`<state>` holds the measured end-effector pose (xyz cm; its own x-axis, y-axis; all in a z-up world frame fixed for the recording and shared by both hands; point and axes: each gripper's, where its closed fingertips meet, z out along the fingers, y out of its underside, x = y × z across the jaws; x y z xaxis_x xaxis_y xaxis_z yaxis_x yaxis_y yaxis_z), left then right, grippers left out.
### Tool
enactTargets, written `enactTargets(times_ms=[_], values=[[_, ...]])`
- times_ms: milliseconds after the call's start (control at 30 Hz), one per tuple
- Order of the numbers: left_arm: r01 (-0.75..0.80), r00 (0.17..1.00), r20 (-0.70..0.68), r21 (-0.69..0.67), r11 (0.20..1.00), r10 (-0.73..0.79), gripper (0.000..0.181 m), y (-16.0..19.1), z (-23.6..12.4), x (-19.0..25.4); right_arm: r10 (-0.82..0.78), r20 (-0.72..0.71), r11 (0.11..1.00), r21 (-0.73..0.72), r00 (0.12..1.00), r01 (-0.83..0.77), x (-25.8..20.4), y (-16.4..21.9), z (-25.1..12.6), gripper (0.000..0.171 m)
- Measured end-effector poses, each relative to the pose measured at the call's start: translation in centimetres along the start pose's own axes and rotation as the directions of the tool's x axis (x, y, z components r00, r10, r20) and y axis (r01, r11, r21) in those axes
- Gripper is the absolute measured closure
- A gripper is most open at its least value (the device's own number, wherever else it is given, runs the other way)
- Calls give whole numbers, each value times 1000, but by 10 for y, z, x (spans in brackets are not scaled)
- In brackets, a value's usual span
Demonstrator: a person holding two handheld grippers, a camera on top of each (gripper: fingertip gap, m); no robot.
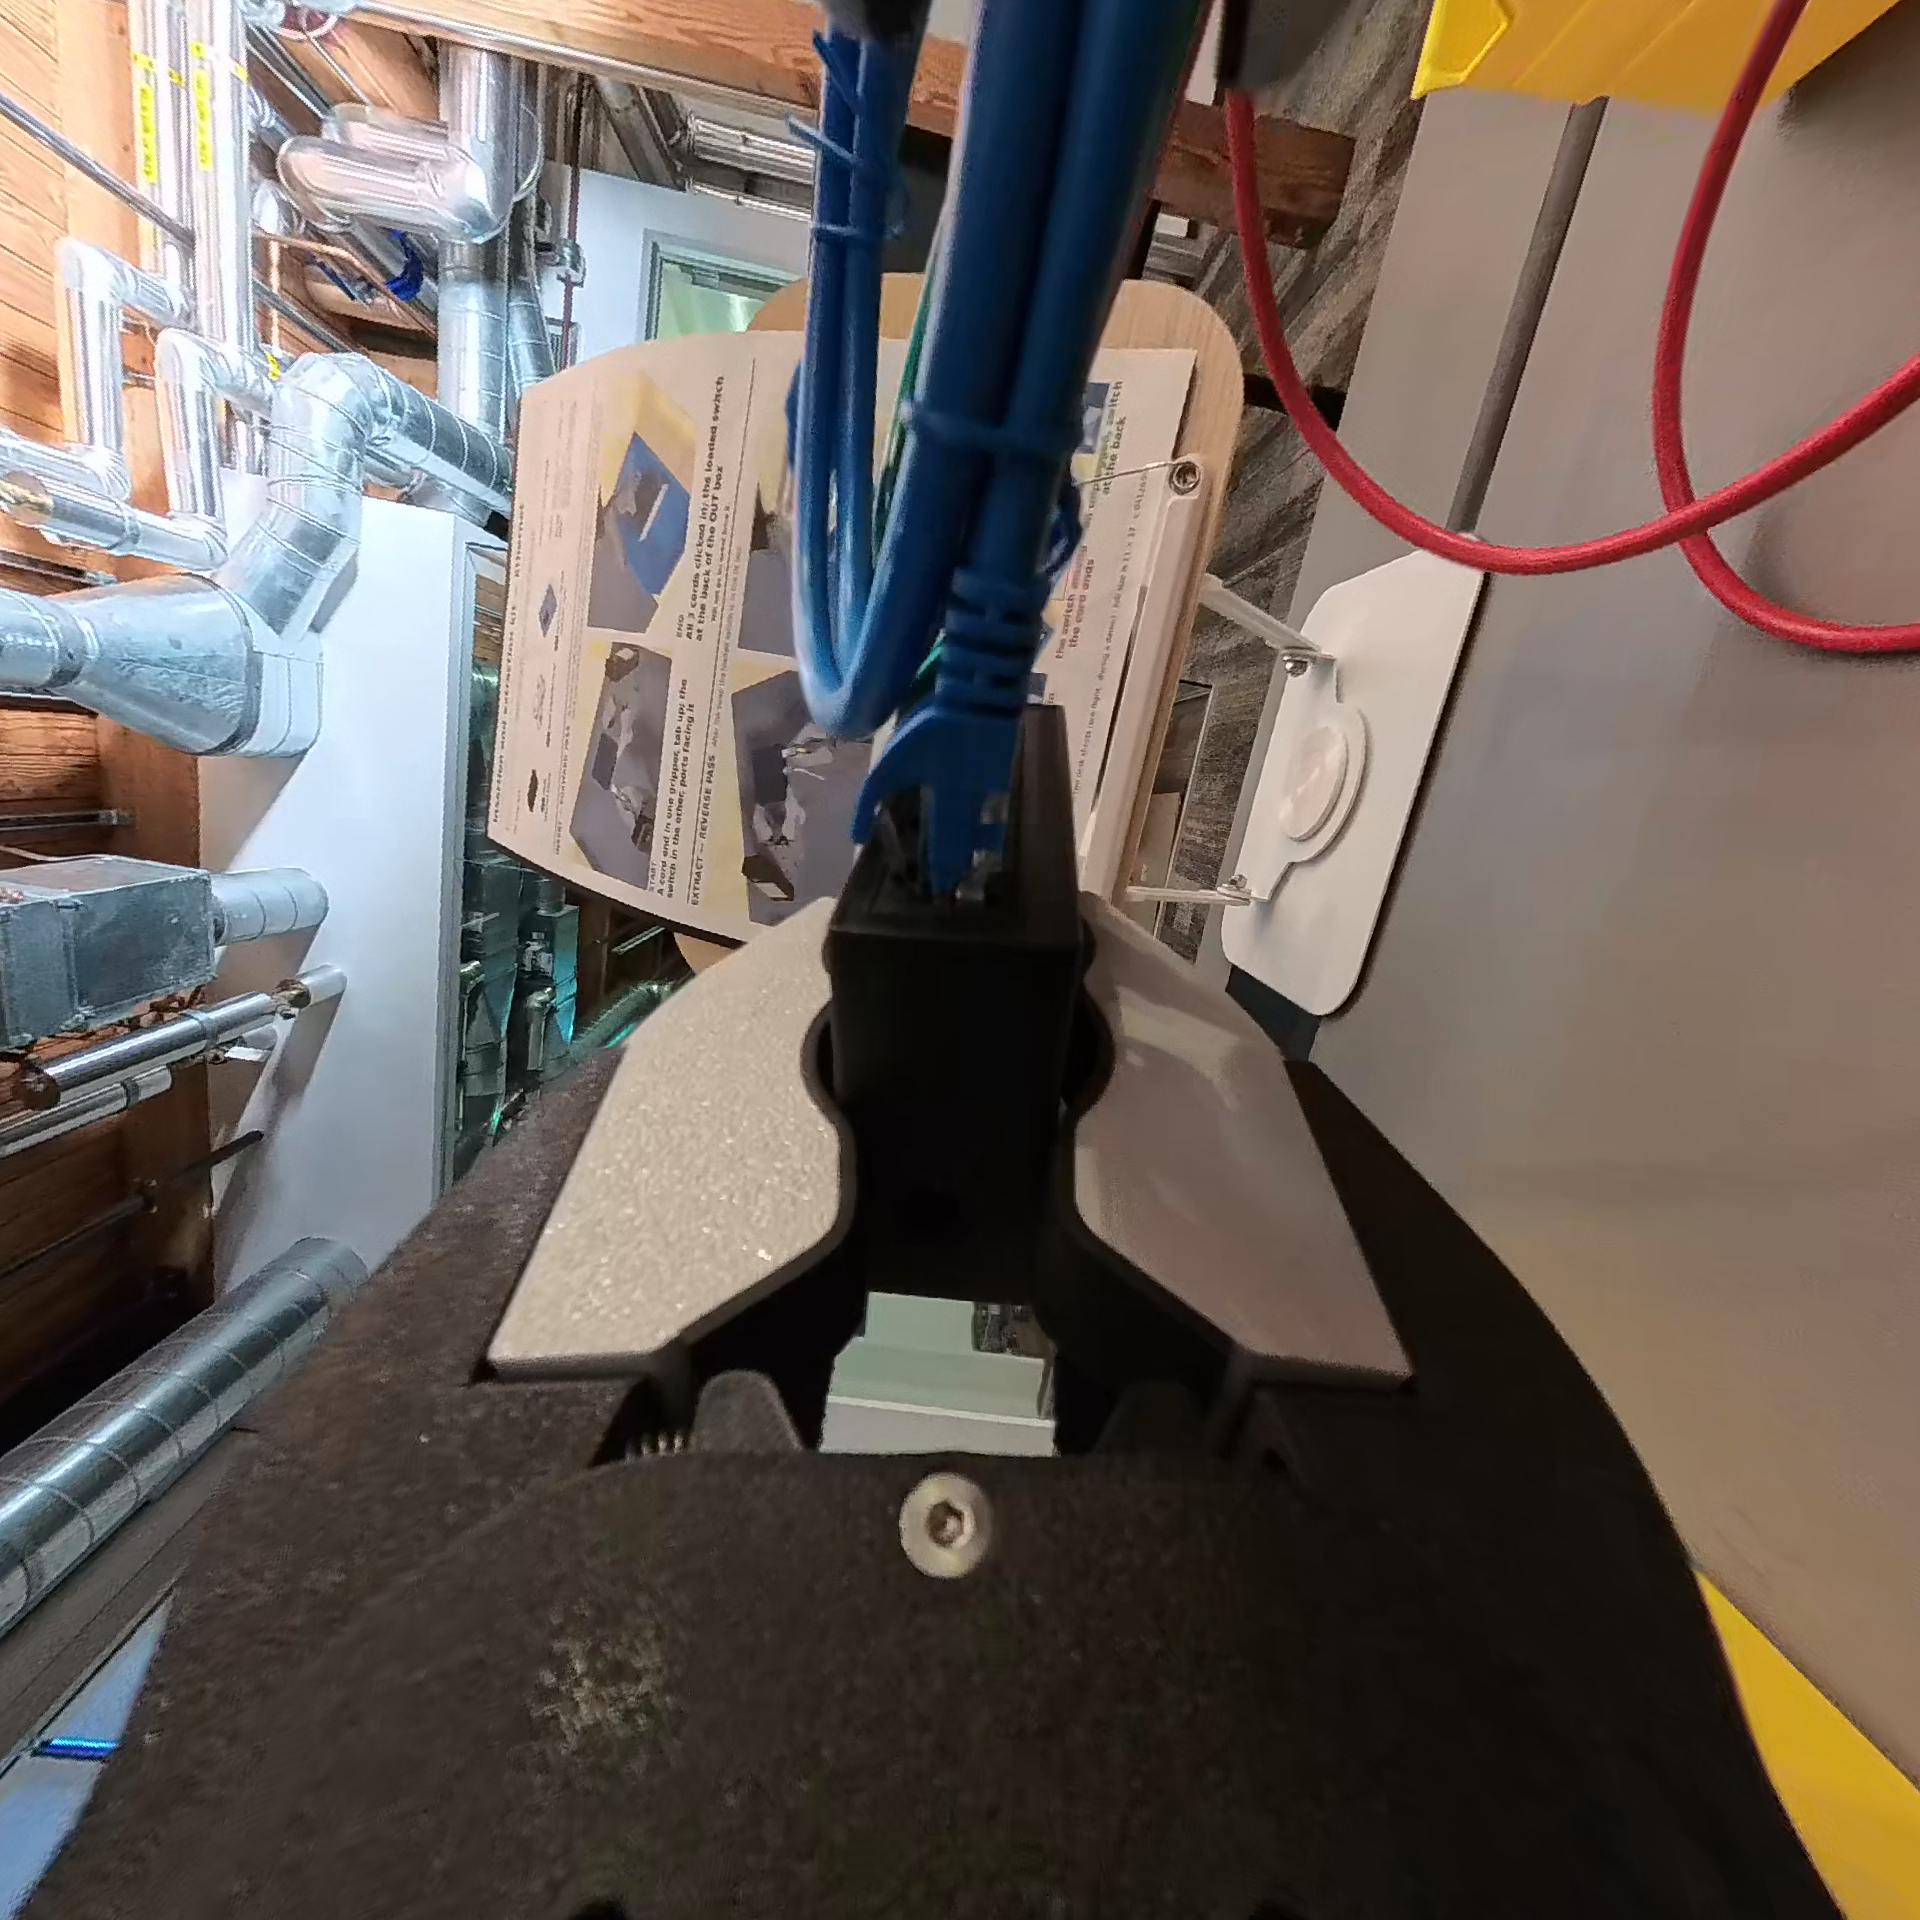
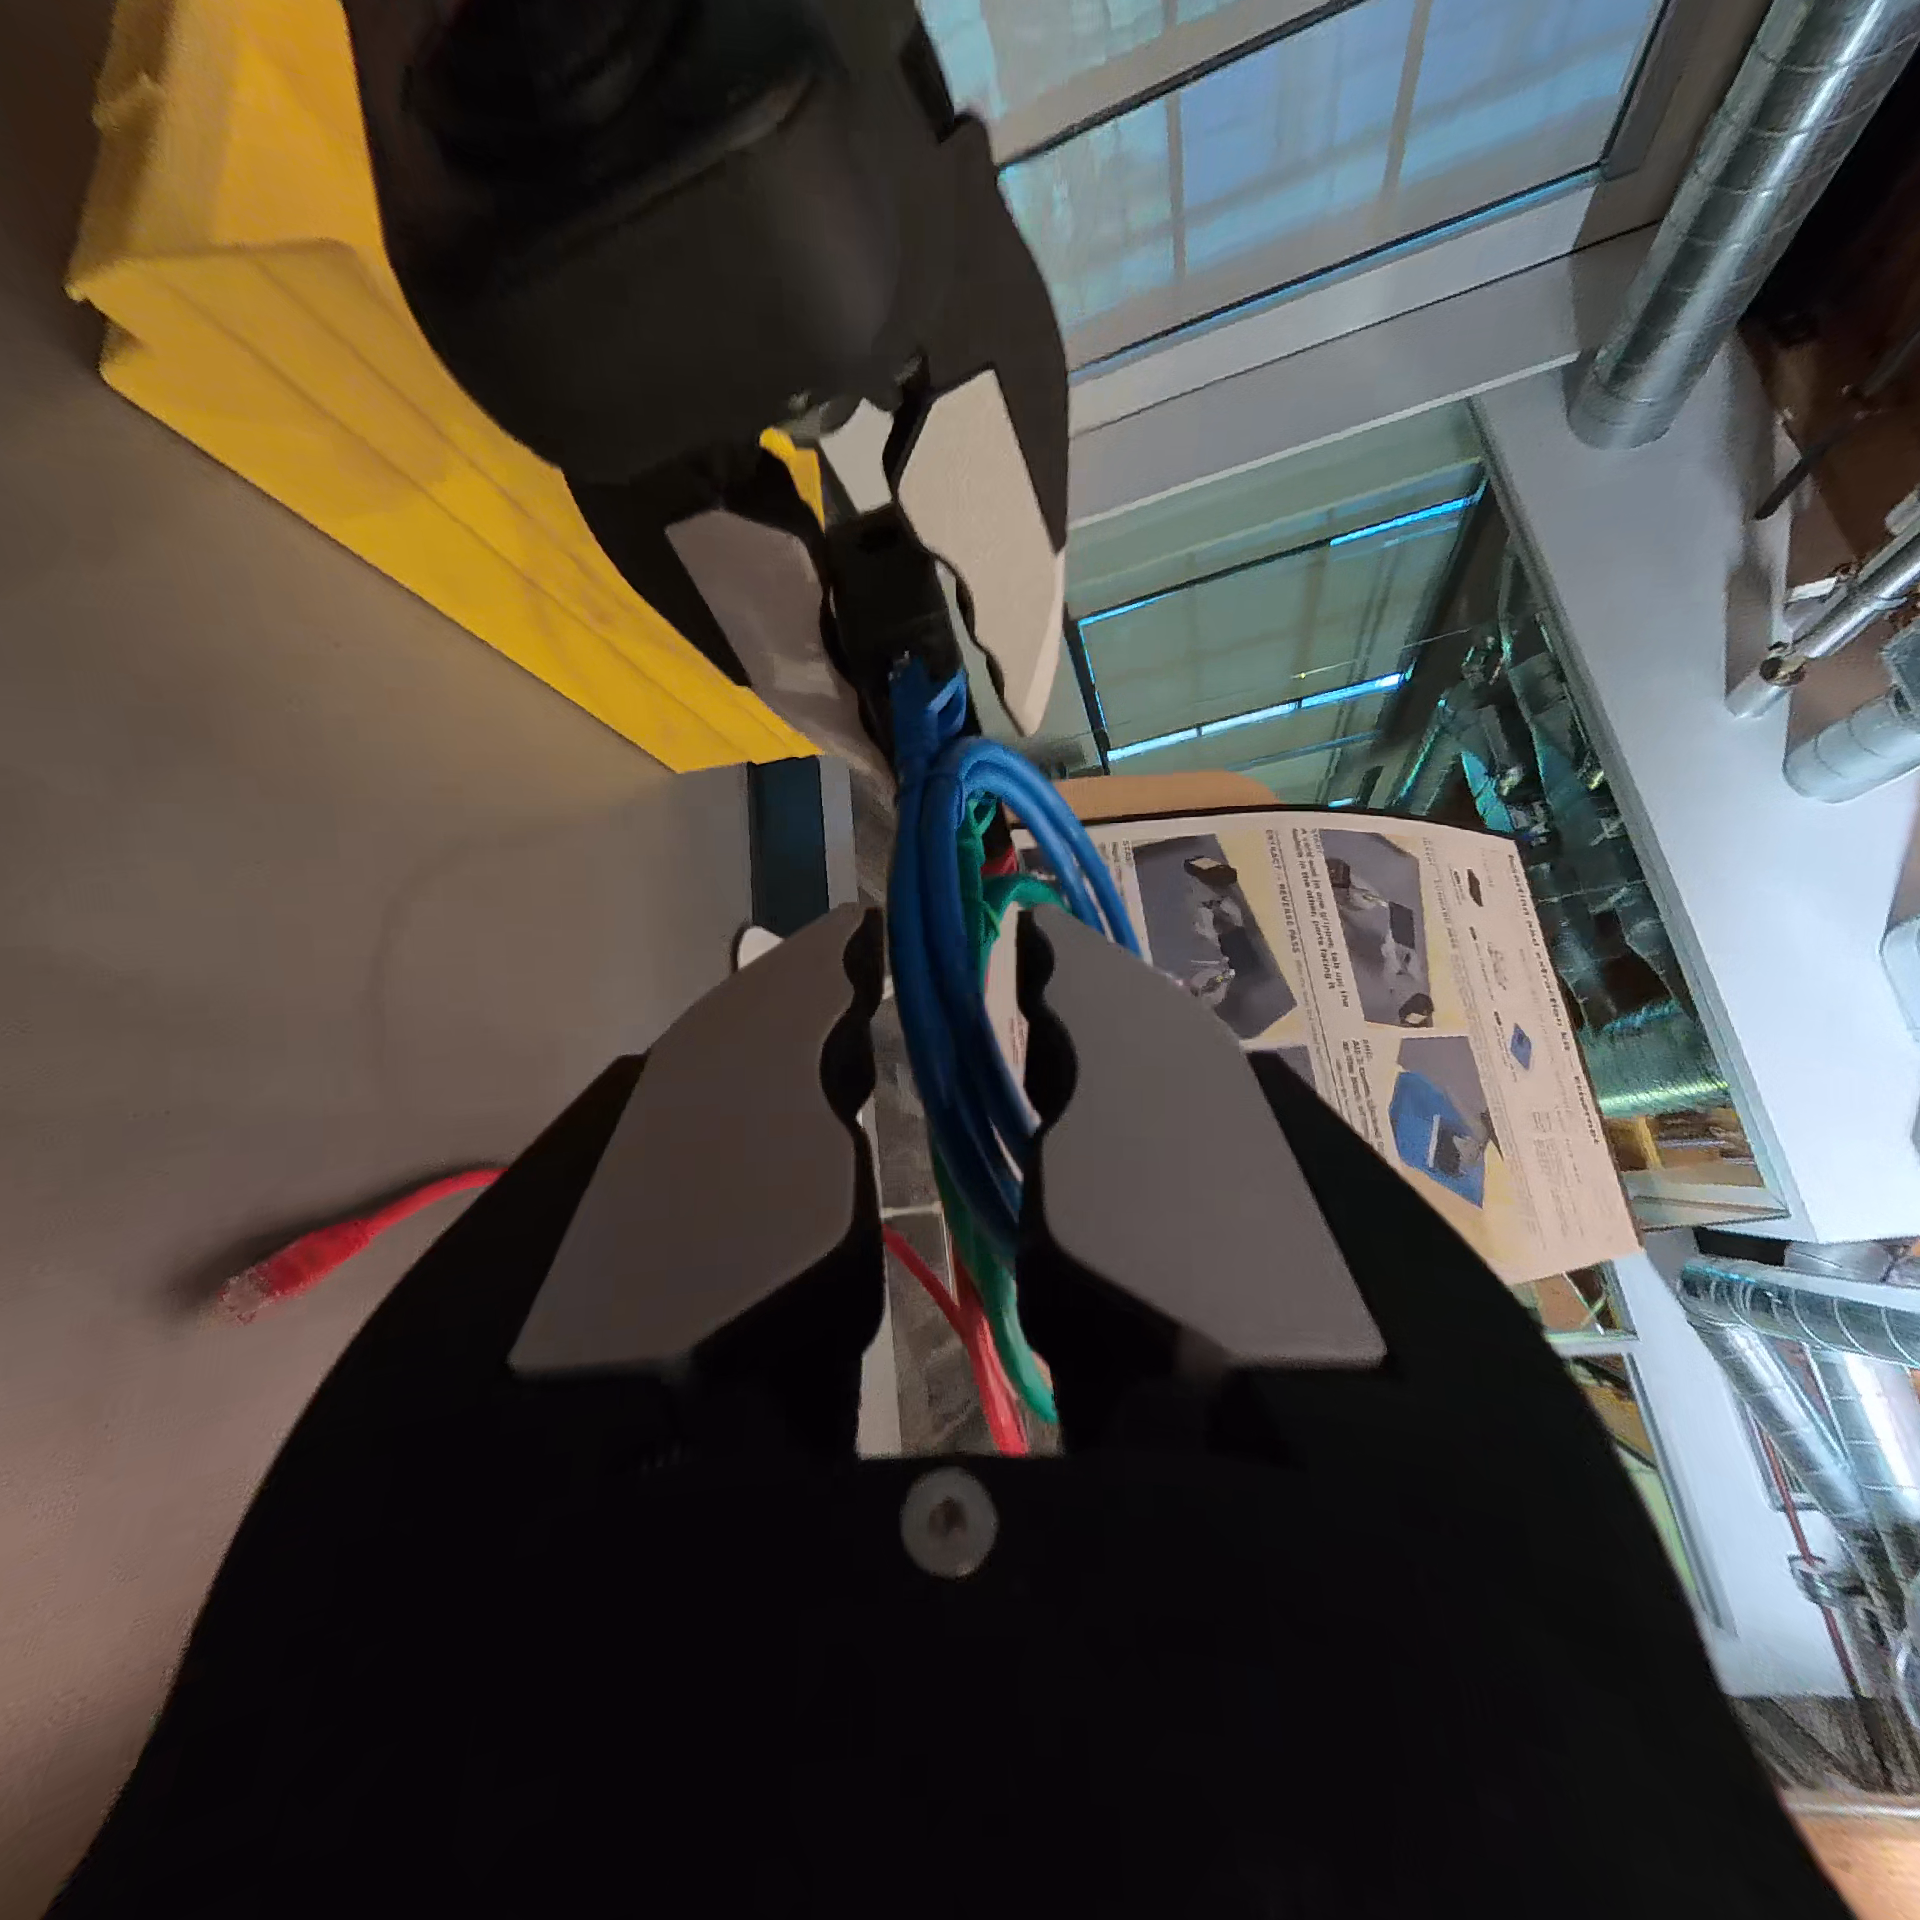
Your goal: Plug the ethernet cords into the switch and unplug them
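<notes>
Switch (image 1: 951, 1029), small, rigid and light, sits clenched in the left claw (image 1: 951, 966), a blue cord (image 1: 977, 665) plugged in at 12 o'clock. Right claw (image 2: 945, 997) is released around the limp blue cords; best gripped on the stiff plug boot. Red cord (image 2: 301, 1262) lies on the tabletop (image 2: 260, 935) at 9 o'clock.

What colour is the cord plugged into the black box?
Blue, clearest in the left wrist view.

A printed instruction sheet (image 1: 665, 623) with photos and lines of text stands clipped to a wooden board (image 1: 1195, 353); yellow labels (image 1: 145, 135) mark the pipes.
</notes>
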<state>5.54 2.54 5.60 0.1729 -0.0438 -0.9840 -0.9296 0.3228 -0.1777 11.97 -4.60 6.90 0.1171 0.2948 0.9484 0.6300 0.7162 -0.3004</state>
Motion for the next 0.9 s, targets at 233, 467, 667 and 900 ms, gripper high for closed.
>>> enactTargets(times_ms=[233,467,667,900], values=[[-1,1000,-31,-2,1000,0,146,-5,-2,5,-37,54,992,119,998,30,-13,-27,-5,146],[-31,997,-65,28,999,33,146,-21,-6,16,-79,110,989,134,991,64,-25,-30,-6,143],[-66,994,-90,38,997,69,146,-30,-7,28,-110,129,993,56,986,104,-30,-20,1,142],[-82,990,-109,54,995,87,146,-39,-9,37,-178,135,984,35,975,175,-35,-16,2,144]])
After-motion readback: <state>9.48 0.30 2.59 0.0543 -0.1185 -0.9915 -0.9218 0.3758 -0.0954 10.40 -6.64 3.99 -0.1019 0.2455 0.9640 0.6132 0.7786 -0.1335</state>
